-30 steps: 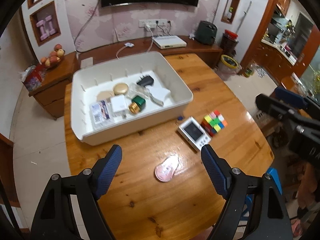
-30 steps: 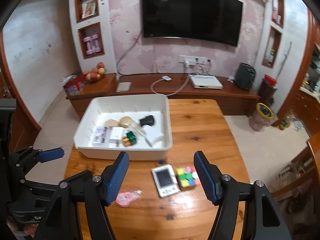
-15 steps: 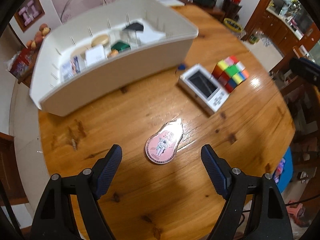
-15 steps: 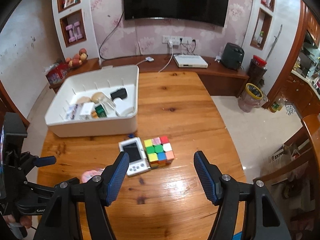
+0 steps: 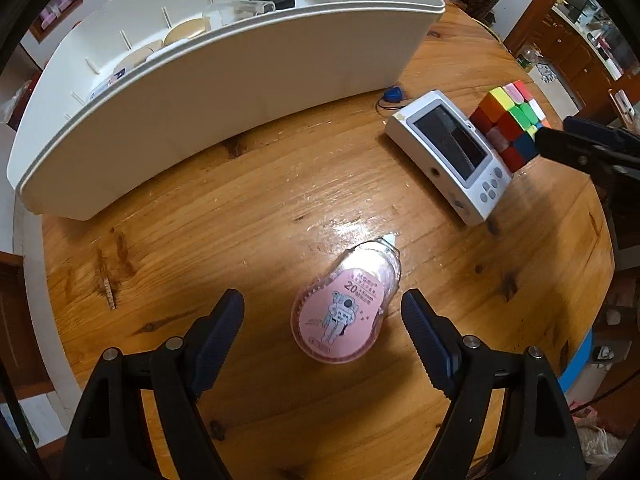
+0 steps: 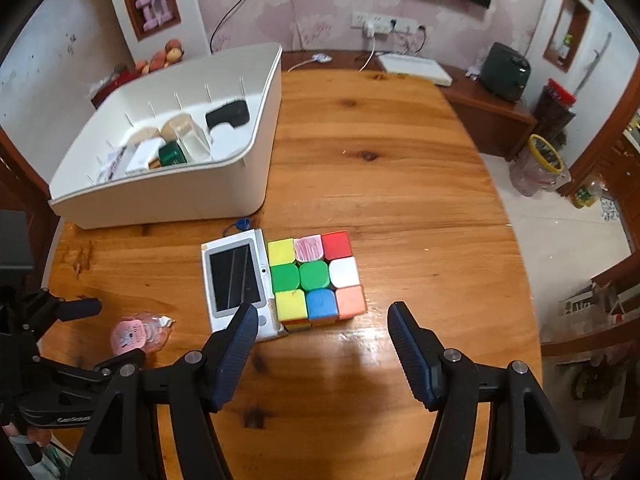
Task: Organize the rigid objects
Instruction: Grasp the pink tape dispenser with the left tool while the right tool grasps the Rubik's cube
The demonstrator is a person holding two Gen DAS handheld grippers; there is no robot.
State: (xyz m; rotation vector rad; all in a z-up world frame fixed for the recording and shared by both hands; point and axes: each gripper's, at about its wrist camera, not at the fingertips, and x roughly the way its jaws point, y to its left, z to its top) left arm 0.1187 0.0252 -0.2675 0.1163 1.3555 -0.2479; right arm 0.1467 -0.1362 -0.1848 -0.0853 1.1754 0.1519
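A pink correction tape dispenser (image 5: pixel 348 312) lies flat on the wooden table, between the fingers of my open left gripper (image 5: pixel 322 312); it also shows in the right wrist view (image 6: pixel 136 334). A colour cube (image 6: pixel 316 276) and a white handheld device with a dark screen (image 6: pixel 236 276) lie side by side just ahead of my open, empty right gripper (image 6: pixel 320 320). In the left wrist view the device (image 5: pixel 452 152) and the cube (image 5: pixel 508 120) lie at the right. A white bin (image 5: pixel 208 92) holding several small items stands behind; it also shows in the right wrist view (image 6: pixel 168 196).
The round wooden table (image 6: pixel 380 152) drops off at the right to a tiled floor. A low wooden cabinet (image 6: pixel 480 100) with a white box and a dark appliance stands against the far wall. A small blue tag (image 5: pixel 392 95) lies beside the bin.
Both grippers have come down and forward toward the table. The left one now straddles the pink tape dispenser; the right one is now close behind the cube. Both stay open.
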